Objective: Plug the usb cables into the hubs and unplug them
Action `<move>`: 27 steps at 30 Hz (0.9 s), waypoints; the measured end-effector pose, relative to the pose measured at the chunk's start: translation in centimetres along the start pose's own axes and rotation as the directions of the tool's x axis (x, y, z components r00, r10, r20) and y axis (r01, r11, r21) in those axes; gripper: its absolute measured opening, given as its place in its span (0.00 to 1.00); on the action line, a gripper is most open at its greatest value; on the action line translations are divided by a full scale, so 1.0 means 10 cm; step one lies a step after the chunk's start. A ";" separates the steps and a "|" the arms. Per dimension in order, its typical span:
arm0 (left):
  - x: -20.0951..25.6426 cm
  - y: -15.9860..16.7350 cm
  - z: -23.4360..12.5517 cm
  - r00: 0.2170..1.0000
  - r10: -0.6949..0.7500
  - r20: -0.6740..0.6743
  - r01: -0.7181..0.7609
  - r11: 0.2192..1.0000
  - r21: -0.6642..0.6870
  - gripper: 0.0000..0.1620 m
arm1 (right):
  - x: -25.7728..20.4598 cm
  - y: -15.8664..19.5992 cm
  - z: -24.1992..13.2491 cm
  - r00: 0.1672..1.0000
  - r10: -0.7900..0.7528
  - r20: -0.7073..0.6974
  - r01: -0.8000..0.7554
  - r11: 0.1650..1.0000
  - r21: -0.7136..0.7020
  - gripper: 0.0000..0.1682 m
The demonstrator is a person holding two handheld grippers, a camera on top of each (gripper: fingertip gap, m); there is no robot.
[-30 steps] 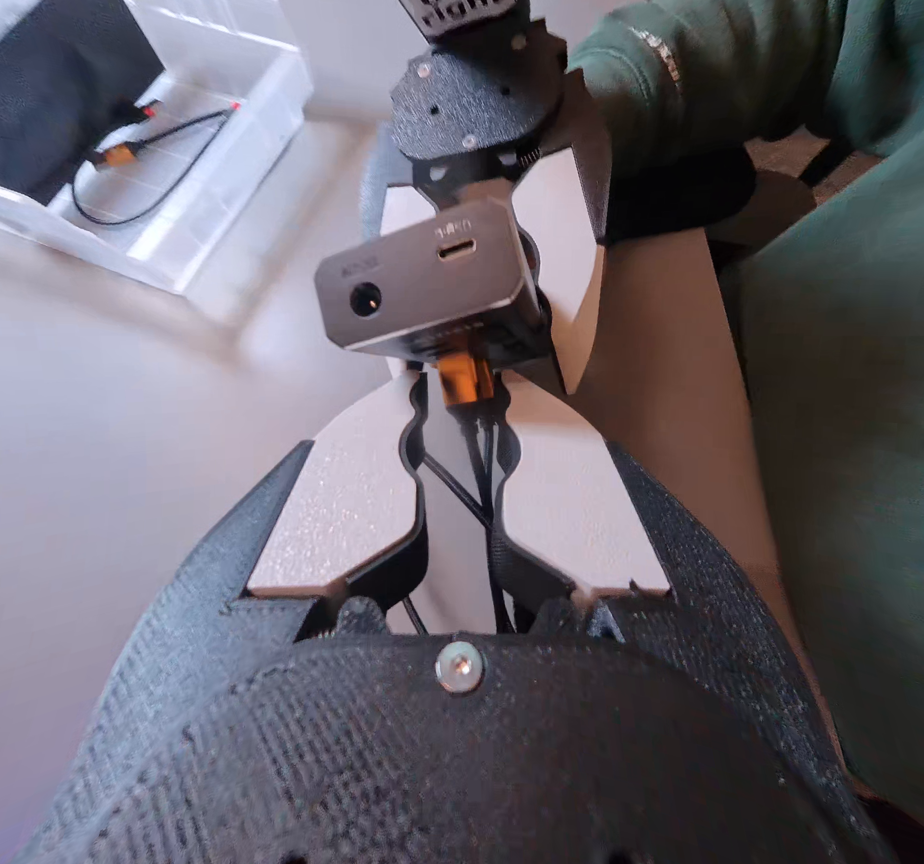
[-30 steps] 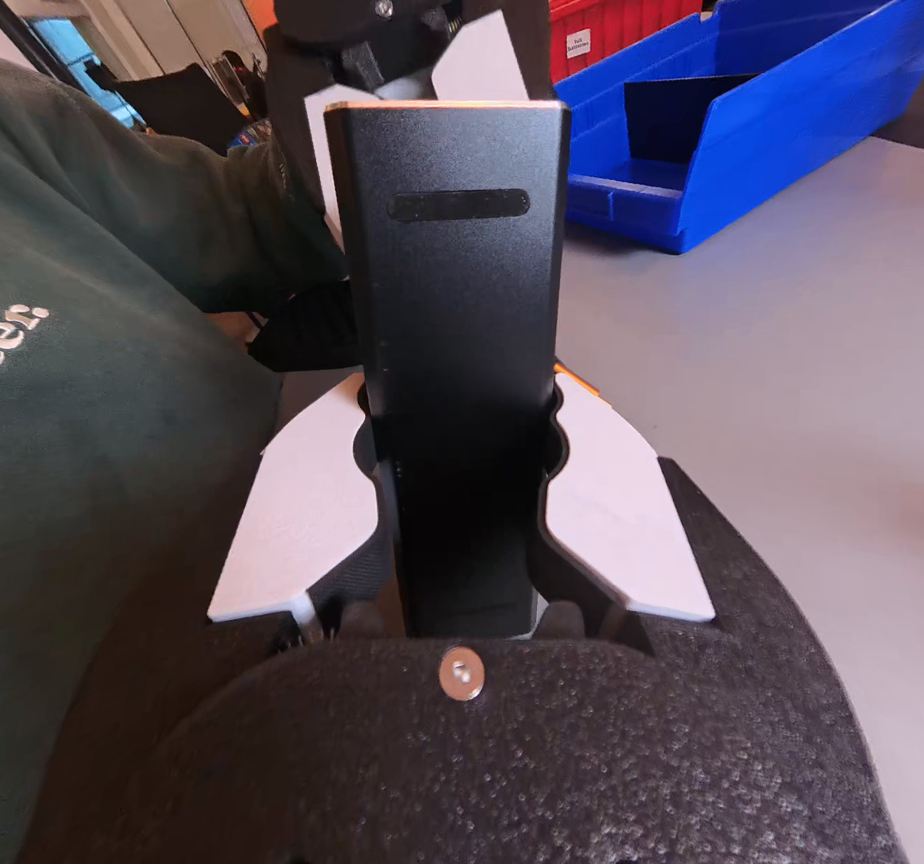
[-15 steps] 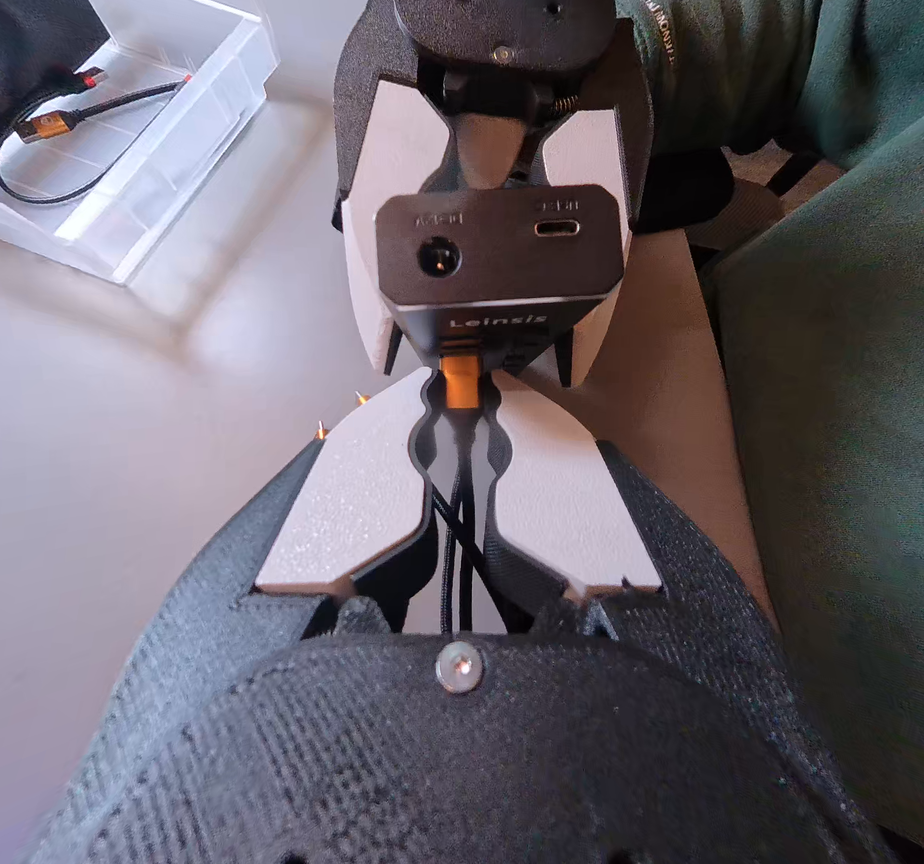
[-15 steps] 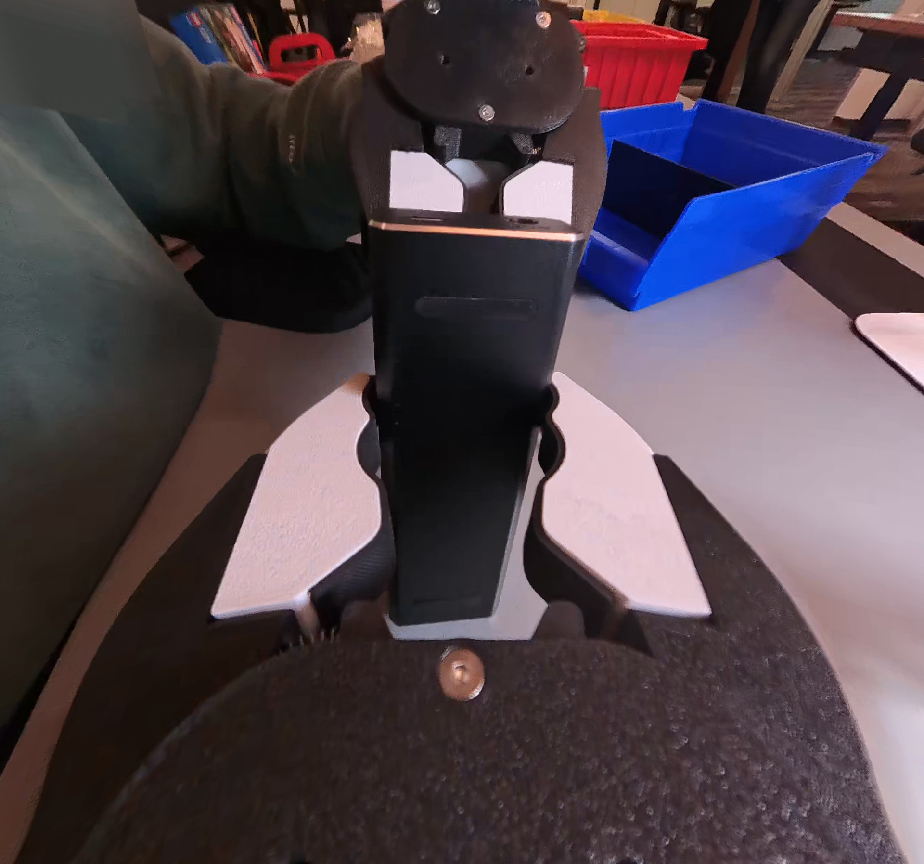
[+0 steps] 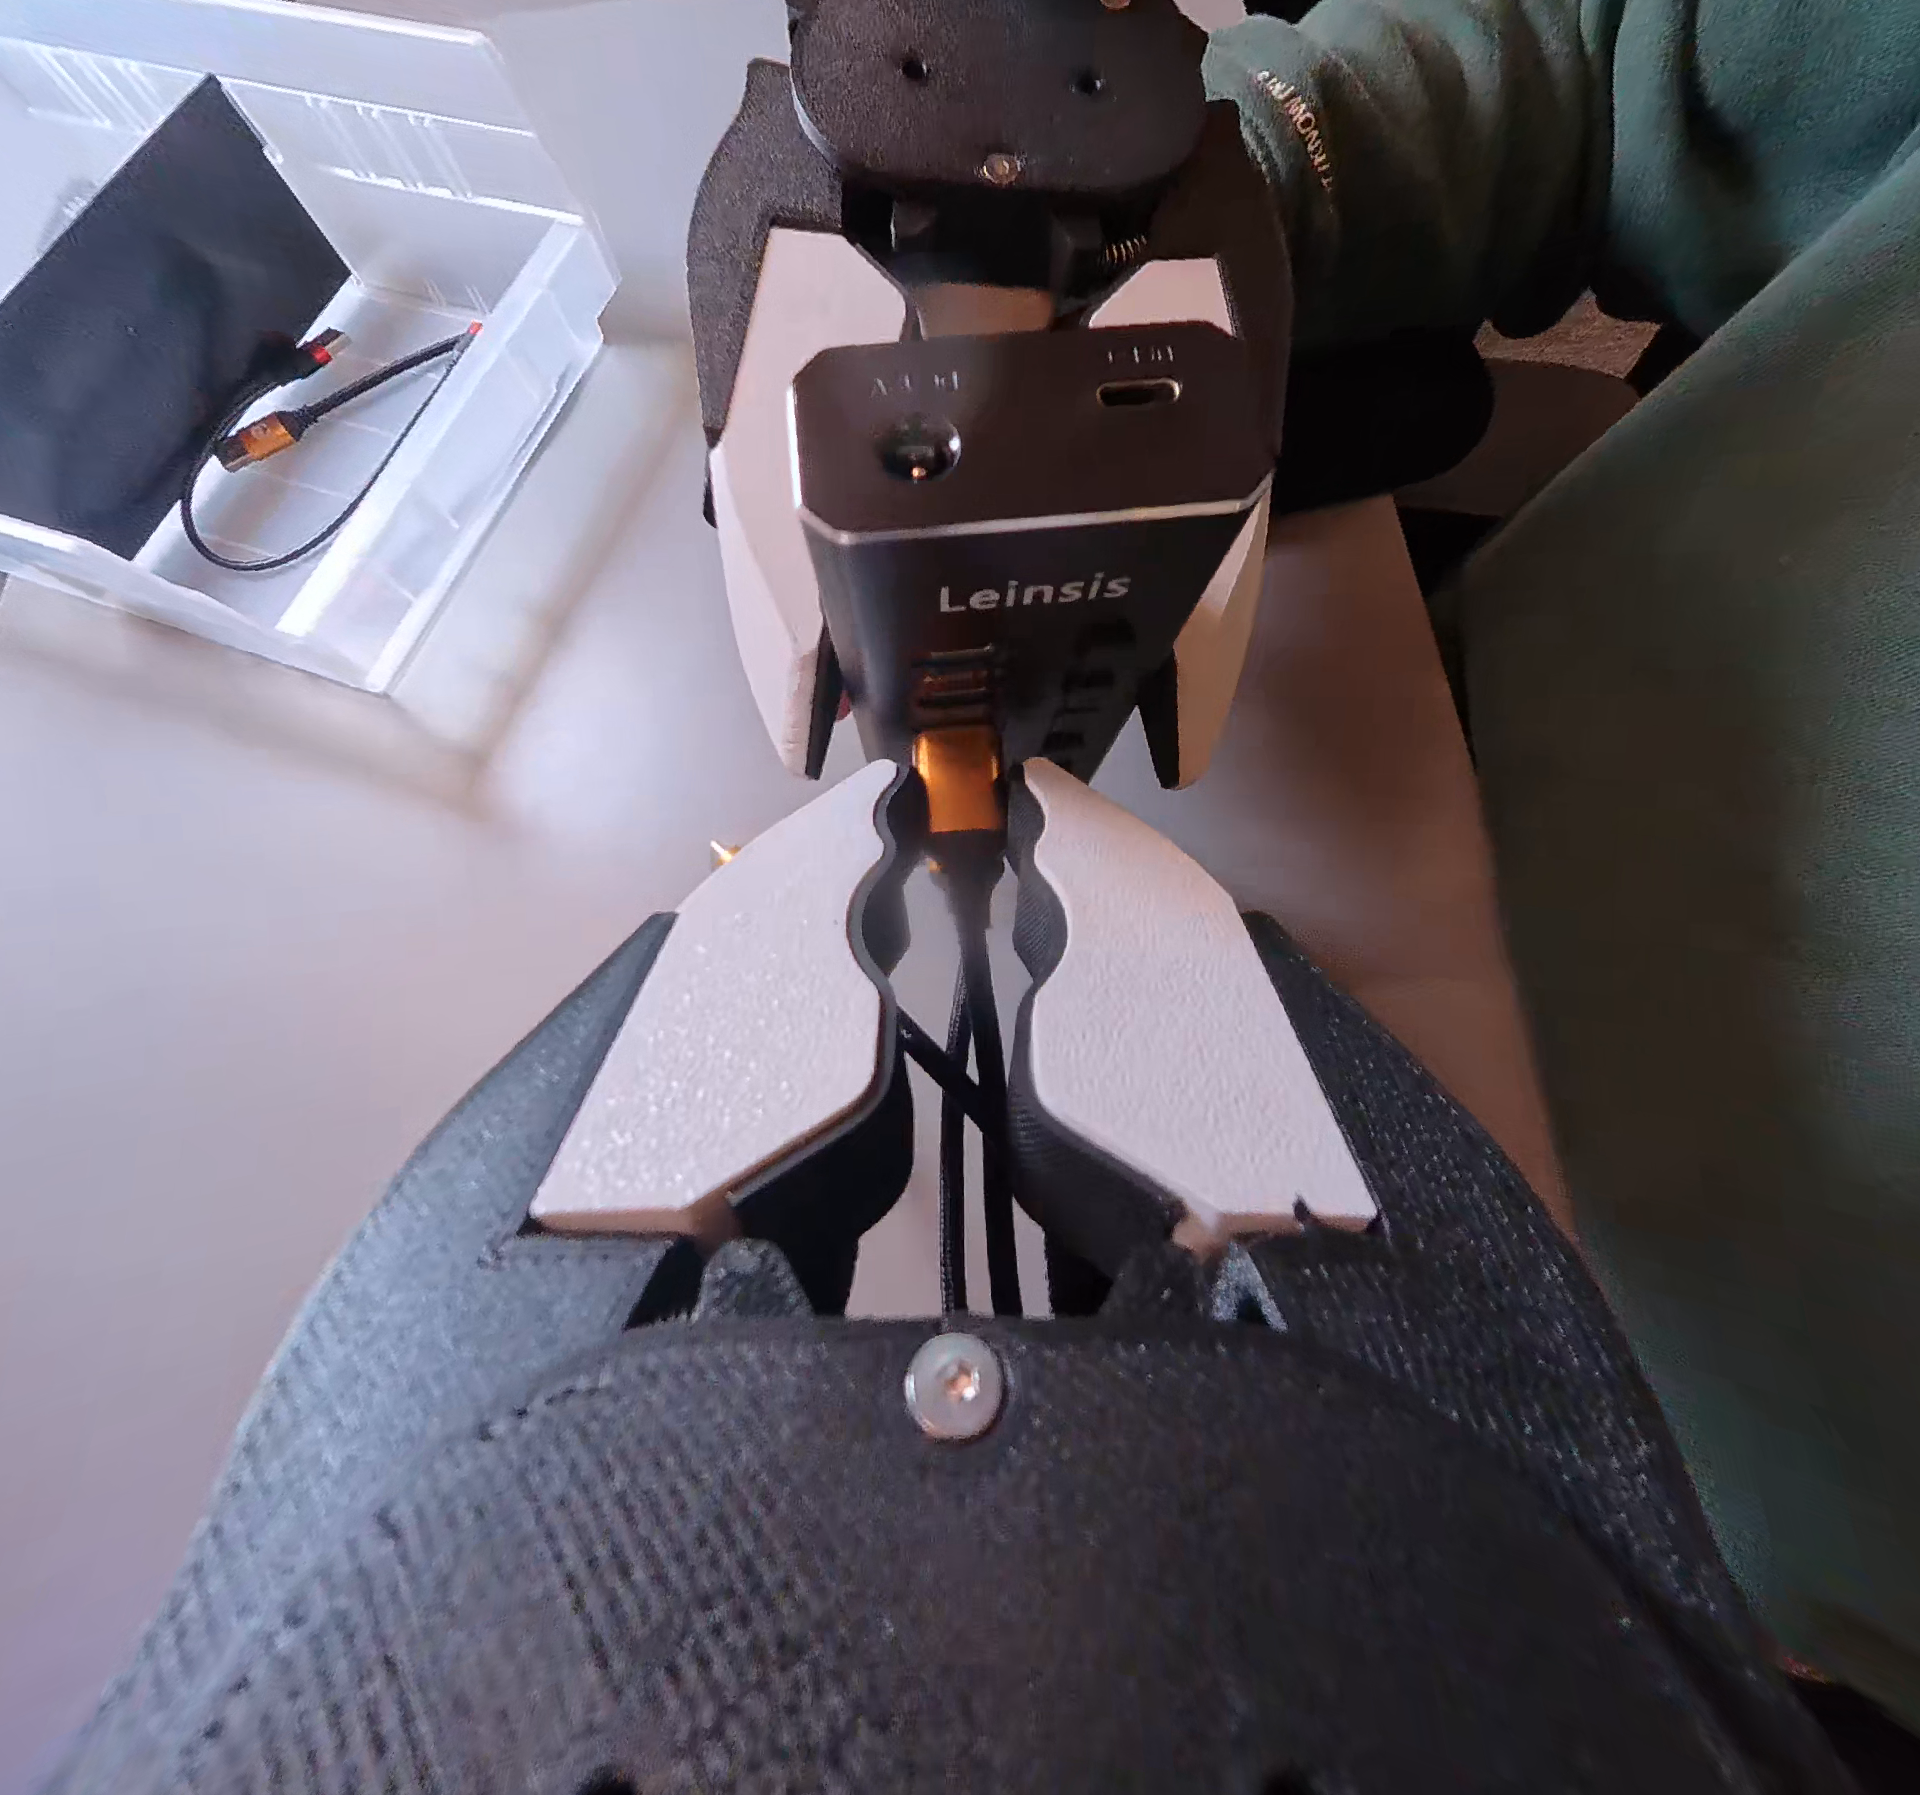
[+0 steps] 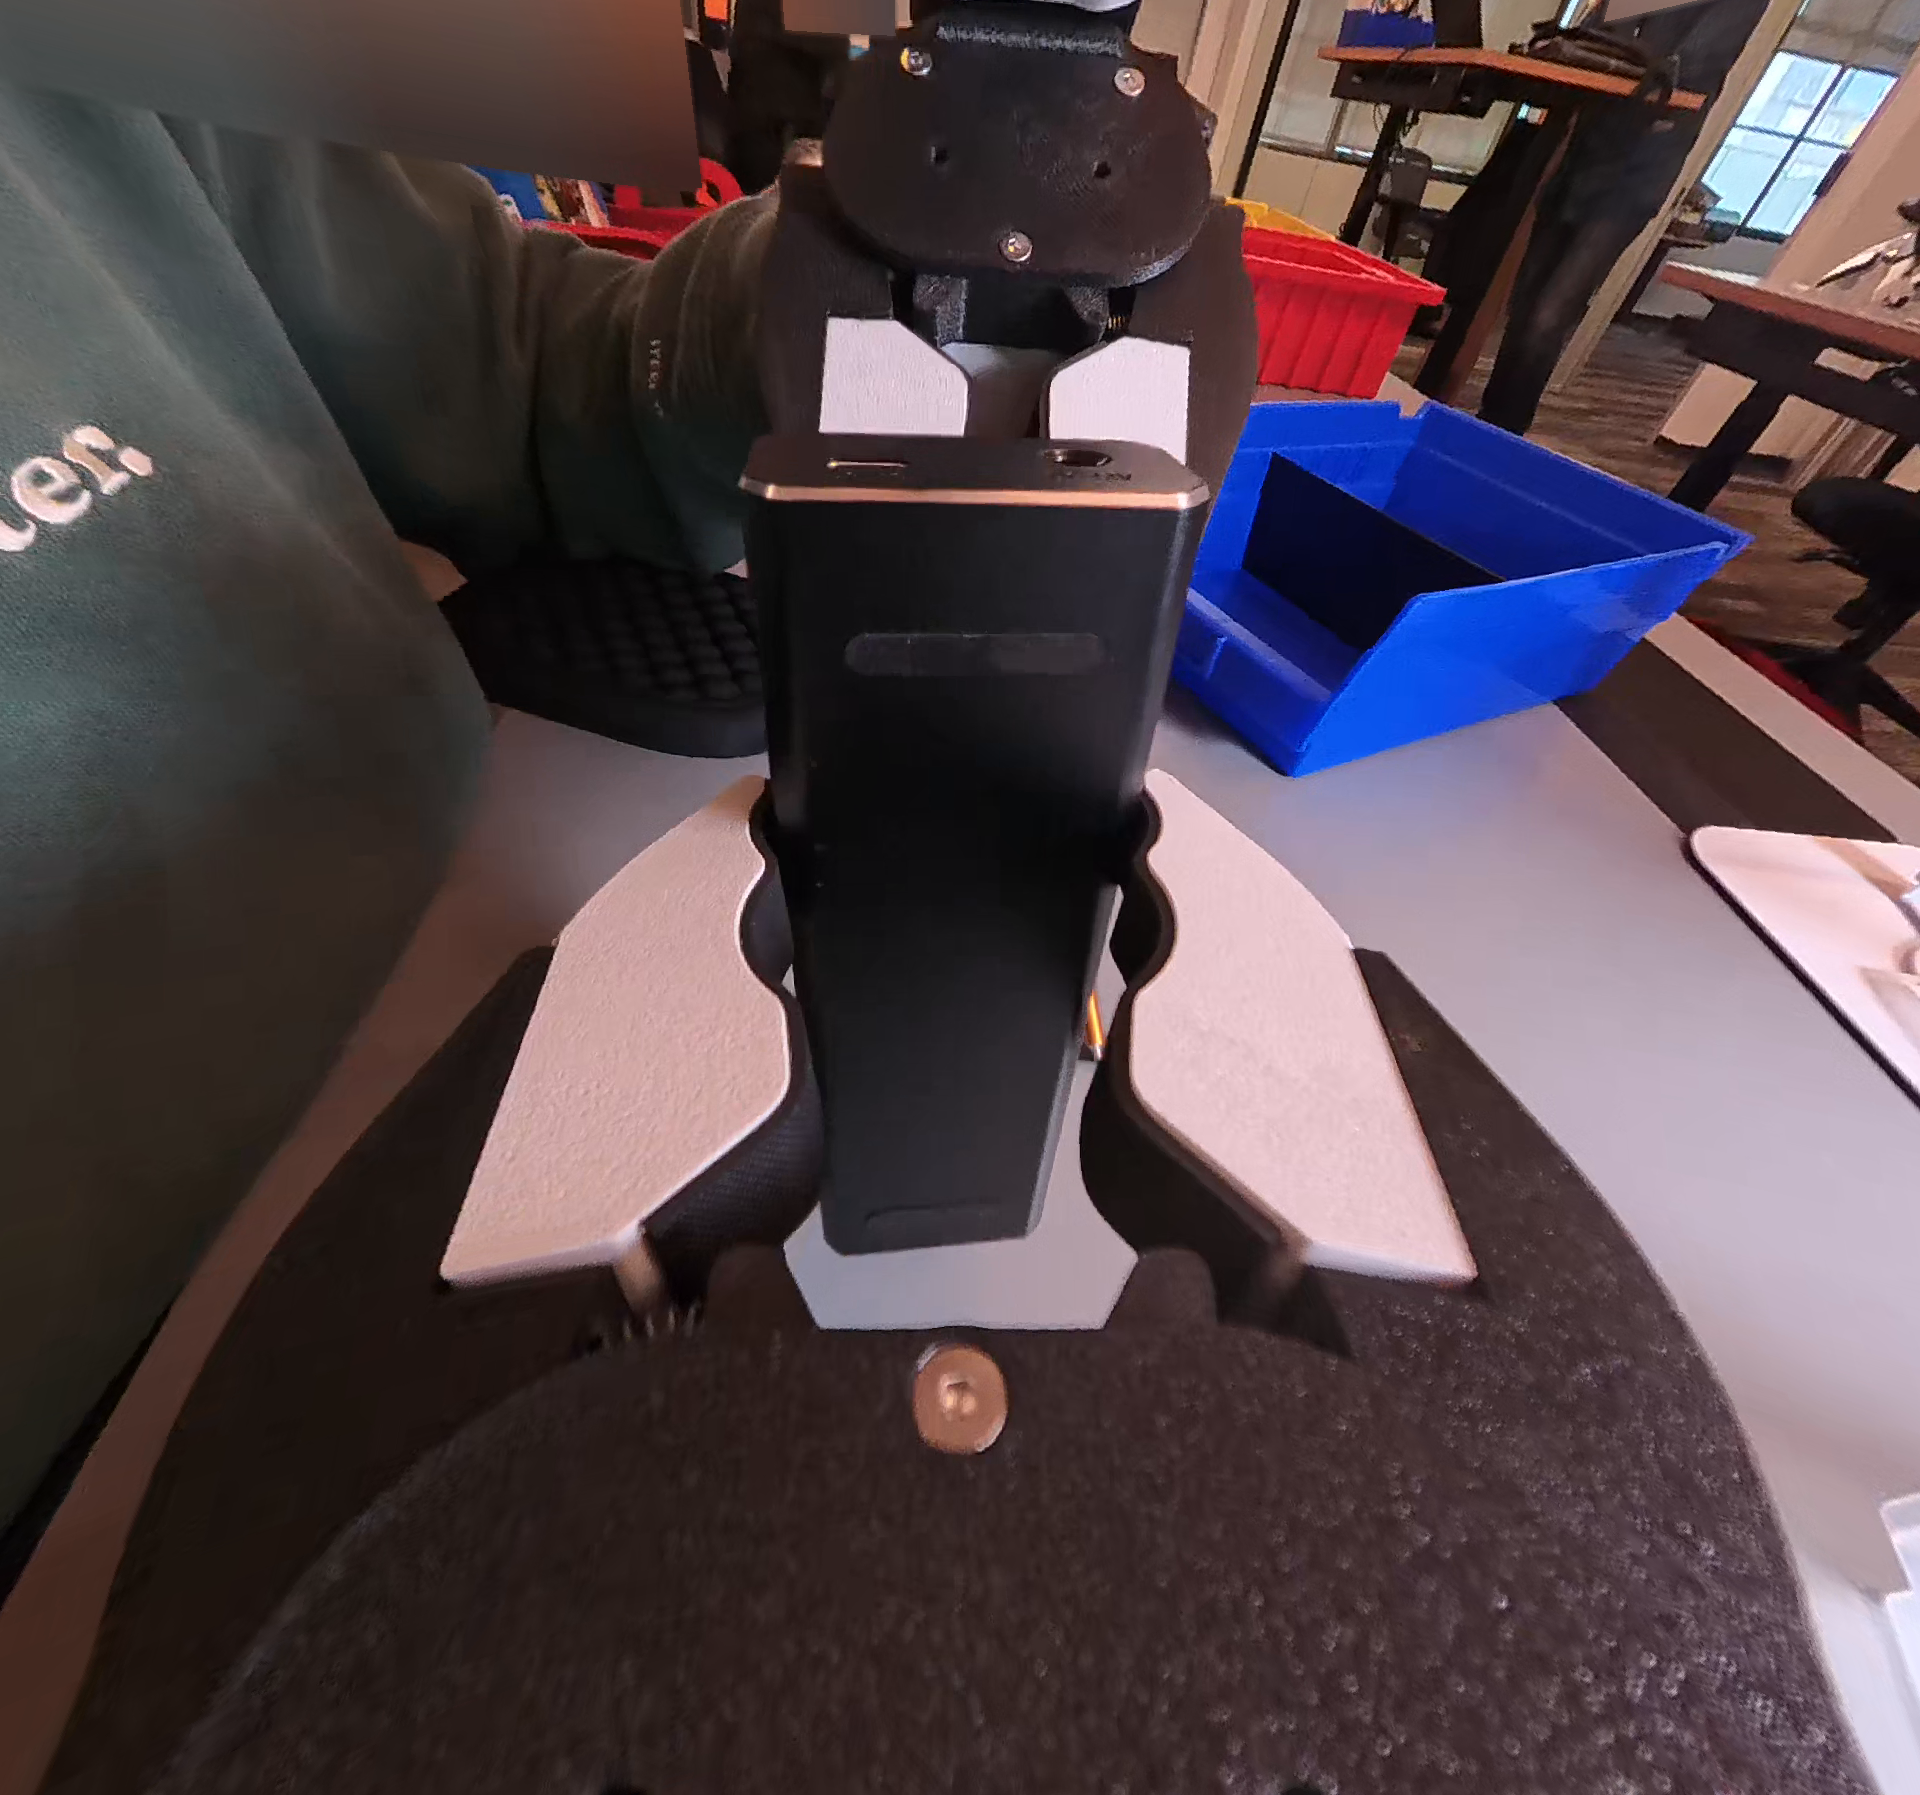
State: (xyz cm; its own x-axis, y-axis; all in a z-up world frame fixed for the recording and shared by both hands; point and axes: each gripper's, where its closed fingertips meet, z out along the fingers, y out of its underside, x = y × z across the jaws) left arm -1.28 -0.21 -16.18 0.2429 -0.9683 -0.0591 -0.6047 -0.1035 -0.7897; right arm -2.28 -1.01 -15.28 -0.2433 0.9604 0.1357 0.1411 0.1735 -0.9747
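We hold the dark hub [image 6: 961, 841] clamped in our right gripper [image 6: 951, 872] above the table [image 6: 1455, 914], its long axis aimed at our left gripper [image 5: 956, 800], which pinches the orange USB plug [image 5: 958, 781] seated in the hub's port face. A blue bin [image 6: 1475, 602] sits beyond; a clear tray [image 5: 436, 540] with another cable [image 5: 301, 446] lies well apart.

Plug [image 5: 954, 789] tip hidden inside hub [image 5: 1023, 540] port. Cable [image 5: 971, 1122] runs out of sight under left tongs' body. Clear bin [image 5: 343, 395] cut off at left frame edge.
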 end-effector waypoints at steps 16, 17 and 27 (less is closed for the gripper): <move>0.04 -0.11 -0.12 0.998 -0.031 0.052 0.026 0.995 0.094 0.10 | -0.03 -0.15 -0.02 0.998 -0.030 -0.054 0.032 0.999 0.044 0.36; 0.04 -0.11 -0.13 0.998 -0.037 0.046 0.032 0.994 0.106 0.10 | -0.03 -0.15 -0.02 0.998 -0.031 -0.054 0.034 0.998 0.045 0.36; 0.01 -0.06 -0.12 0.991 -0.129 0.037 0.117 0.966 0.232 0.10 | 0.00 -0.13 -0.01 0.999 -0.008 -0.046 0.011 0.998 0.058 0.36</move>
State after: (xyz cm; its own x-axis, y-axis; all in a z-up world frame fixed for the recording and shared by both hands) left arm -1.79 -0.52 -14.98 0.3469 -0.9377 0.0203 -0.3796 -0.1602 -0.9112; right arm -2.36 -1.19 -14.00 -0.1997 0.9680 0.1517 0.0829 0.1710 -0.9818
